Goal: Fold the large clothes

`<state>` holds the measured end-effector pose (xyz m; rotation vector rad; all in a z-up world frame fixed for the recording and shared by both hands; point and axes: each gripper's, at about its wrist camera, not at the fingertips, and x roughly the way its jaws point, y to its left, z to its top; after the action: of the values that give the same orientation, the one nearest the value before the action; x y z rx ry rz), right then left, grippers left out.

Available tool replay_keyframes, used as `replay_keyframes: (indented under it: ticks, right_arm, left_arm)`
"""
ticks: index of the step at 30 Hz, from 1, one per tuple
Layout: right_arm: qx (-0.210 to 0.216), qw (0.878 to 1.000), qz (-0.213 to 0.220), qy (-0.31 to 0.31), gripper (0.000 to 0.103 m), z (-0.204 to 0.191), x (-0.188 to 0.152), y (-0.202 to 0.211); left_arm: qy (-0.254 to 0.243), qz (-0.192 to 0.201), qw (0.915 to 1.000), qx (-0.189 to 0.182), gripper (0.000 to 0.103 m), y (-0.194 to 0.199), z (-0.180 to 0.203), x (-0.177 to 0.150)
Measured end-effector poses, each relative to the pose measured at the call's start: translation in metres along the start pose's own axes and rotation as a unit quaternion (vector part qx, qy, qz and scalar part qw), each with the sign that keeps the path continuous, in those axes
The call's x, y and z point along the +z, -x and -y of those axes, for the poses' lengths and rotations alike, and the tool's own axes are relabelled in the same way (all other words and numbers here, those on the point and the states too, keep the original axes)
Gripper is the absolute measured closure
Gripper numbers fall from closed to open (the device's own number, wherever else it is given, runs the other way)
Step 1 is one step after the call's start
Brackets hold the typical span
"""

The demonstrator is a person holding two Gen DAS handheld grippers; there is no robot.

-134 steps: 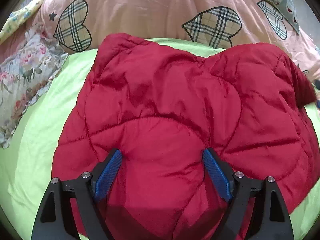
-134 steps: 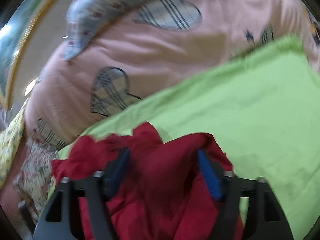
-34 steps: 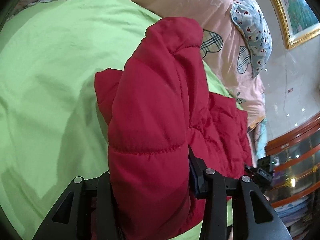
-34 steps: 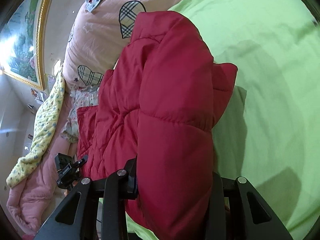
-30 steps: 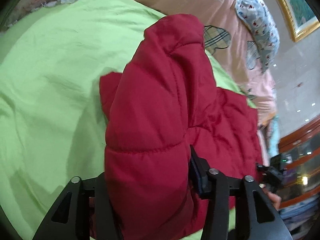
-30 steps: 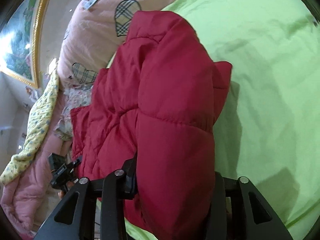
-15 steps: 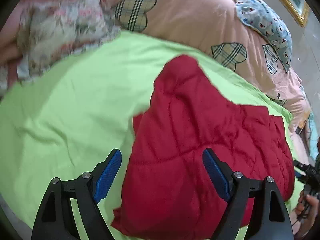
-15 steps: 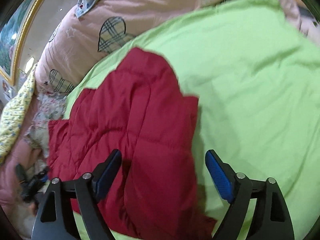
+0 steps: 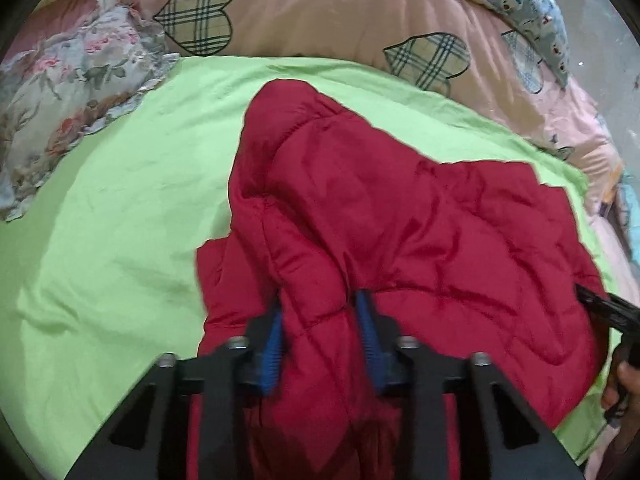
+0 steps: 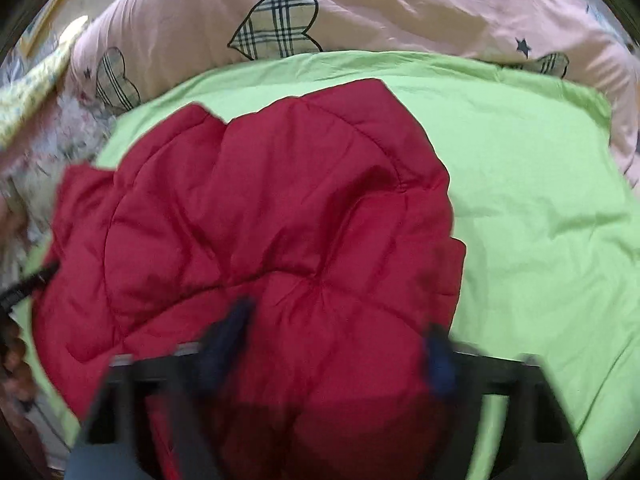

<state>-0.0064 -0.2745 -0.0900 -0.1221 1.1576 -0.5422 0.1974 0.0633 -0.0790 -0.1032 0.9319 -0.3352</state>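
**Kid:** Where is the big red coat?

**Me:** The red puffy jacket [image 9: 400,216] lies in a lump on the green sheet [image 9: 112,200]. The pink quilt with hearts [image 9: 320,8] is past it, at twelve o'clock. A flowery pillow [image 9: 60,92] sits at ten o'clock.

**Kid:** Are you holding it?

**Me:** My left gripper [image 9: 320,320] is nearly closed, and its blue pads pinch a fat ridge of the jacket near its six o'clock edge. My right gripper [image 10: 340,332] is wide open over the jacket and holds nothing. It looks blurry.

**Kid:** How do you fold it well?

**Me:** I think I should grab the same edge with my right one too. Then I lift both sides evenly, so the puffy part doesn't slip or bunch up.
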Motion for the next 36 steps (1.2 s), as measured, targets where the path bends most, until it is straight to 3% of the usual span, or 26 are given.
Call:
replay_keyframes:
  ticks: [1, 2, 7, 13, 20, 27, 29, 32, 36]
  right_arm:
    - [0.006, 1.0, 0.005, -0.003, 0.077, 0.001, 0.002, 0.003]
    - [0.018, 1.0, 0.011, -0.014, 0.082, 0.005, 0.004, 0.007]
    - [0.076, 0.992, 0.054, -0.089, 0.087, 0.035, 0.017, 0.019]
    - [0.083, 0.99, 0.024, -0.11, 0.087, 0.038, 0.015, -0.021]
    - [0.07, 0.99, 0.042, -0.111, 0.082, 0.037, 0.008, -0.031]
    - [0.047, 0.992, 0.071, -0.094, 0.079, 0.031, 0.003, -0.026]
    - [0.056, 0.991, 0.072, -0.098, 0.078, 0.035, 0.005, -0.026]
    - [0.08, 0.988, 0.07, -0.115, 0.077, 0.045, 0.005, -0.026]
    - [0.097, 0.985, 0.069, -0.128, 0.077, 0.051, 0.004, -0.025]
  left_arm:
    - [0.001, 0.003, 0.9999, -0.01, 0.083, 0.001, 0.001, 0.004]
    - [0.001, 0.005, 0.9999, -0.016, 0.084, 0.002, 0.002, 0.008]
    - [0.053, 0.012, 0.9949, -0.085, 0.085, -0.001, -0.019, 0.025]
    - [0.102, -0.038, 0.9883, -0.107, 0.083, -0.06, -0.043, 0.021]
    - [0.098, -0.016, 0.9932, -0.061, 0.076, -0.065, -0.04, 0.018]
    - [0.072, 0.009, 0.9964, 0.044, 0.063, -0.033, -0.002, 0.002]
    - [0.073, 0.02, 0.995, 0.064, 0.055, -0.021, 0.011, 0.0]
    - [0.086, 0.046, 0.9934, 0.059, 0.041, 0.006, 0.024, -0.013]
    - [0.059, 0.074, 0.9928, 0.073, 0.04, 0.043, 0.041, -0.029]
